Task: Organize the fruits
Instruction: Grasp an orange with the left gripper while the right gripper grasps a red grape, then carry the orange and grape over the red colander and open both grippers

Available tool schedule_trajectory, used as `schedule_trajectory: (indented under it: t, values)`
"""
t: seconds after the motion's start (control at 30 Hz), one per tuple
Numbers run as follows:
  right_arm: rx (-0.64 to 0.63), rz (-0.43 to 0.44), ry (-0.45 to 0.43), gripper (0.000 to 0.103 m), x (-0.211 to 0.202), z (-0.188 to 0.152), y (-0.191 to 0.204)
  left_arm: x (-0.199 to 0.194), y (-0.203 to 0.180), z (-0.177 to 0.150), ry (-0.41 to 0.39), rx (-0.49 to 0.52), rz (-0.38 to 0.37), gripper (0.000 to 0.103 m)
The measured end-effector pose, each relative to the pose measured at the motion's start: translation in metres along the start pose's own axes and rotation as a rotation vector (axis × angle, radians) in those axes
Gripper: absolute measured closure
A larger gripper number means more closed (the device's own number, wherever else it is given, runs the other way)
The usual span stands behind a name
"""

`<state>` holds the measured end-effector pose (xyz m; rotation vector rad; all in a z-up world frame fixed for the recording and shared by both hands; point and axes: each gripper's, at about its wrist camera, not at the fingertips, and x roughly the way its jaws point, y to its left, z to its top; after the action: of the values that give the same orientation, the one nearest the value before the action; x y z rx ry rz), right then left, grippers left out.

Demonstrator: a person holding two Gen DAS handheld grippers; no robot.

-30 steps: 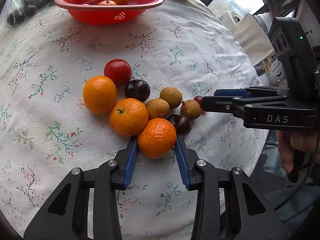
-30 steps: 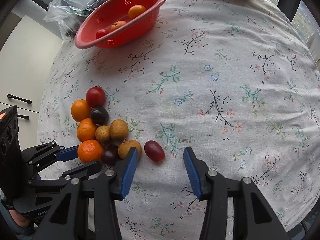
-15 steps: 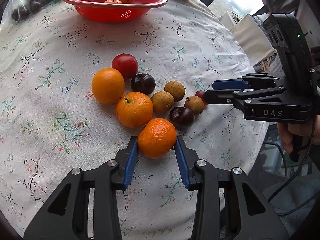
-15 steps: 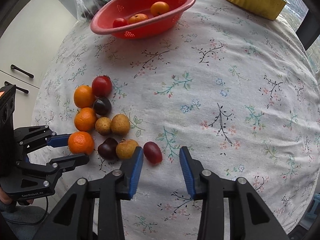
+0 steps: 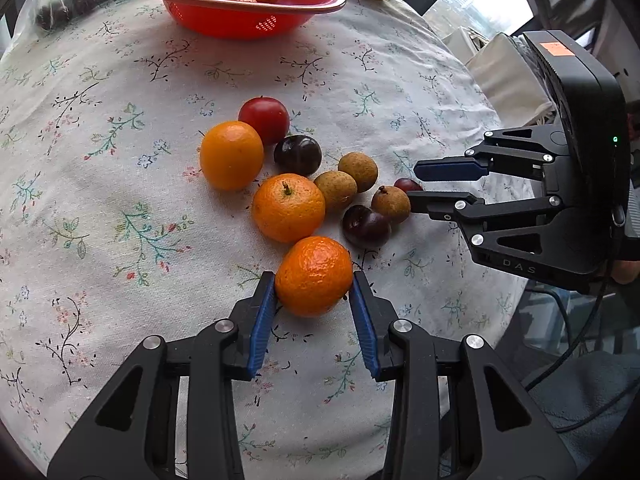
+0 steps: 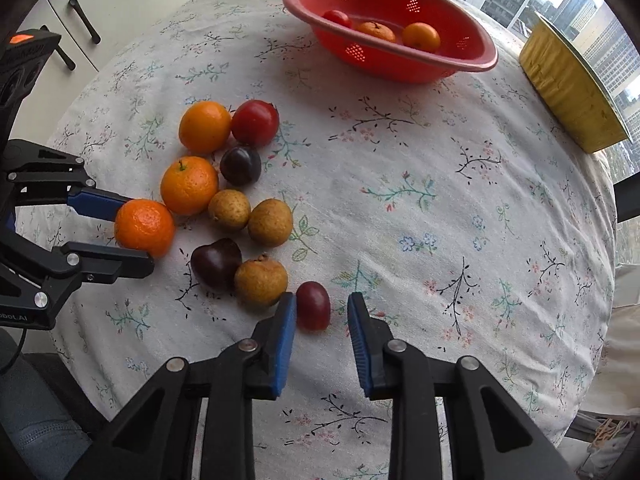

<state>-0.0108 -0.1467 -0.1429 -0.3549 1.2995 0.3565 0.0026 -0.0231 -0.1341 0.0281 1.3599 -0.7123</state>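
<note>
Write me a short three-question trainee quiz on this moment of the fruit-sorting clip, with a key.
1. True or false: the left gripper is shut on a mandarin.
2. Which fruit lies between the fingers of the right gripper? A) a brown longan B) a small red grape C) a dark plum
3. Fill in: the red colander already holds ___ pieces of fruit in the right wrist view.

Key: 1 true, both blue pads press its sides. 2 B; the jaws are closing, and a gap shows on the grape's right side. 3 three.
</note>
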Motion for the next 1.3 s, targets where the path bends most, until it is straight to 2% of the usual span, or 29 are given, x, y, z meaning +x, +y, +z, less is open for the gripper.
schedule_trajectory:
  t: [0.1,0.47,0.87,1.03,1.17,1.3]
  values:
    - [-0.029,-0.014,0.011,0.084,0.008,0.0,0.013,0.0,0.0,-0.001,-0.004,0.0,0.002,0.068]
    - [0.19,0.119,-0.02,0.084,0.003,-0.013,-0.026,-0.007,0.004,-0.005,-0.015,-0.012,0.002,0.068]
    - [0.386,0.2,-0.101,0.084,-0.027,-0.007,-0.081,-0.032,0.011,0.003,-0.058,-0.033,-0.003,0.068]
    - [0.479,0.213,-0.181,0.084,-0.052,0.013,-0.116,-0.053,0.016,0.037,-0.117,-0.018,0.017,0.068]
    - [0.523,0.222,-0.251,0.084,-0.066,0.046,-0.142,-0.067,0.024,0.085,-0.178,-0.002,0.047,0.068]
    - [0.487,0.217,-0.294,0.084,-0.072,0.091,-0.145,-0.071,0.034,0.141,-0.211,0.027,0.099,0.068]
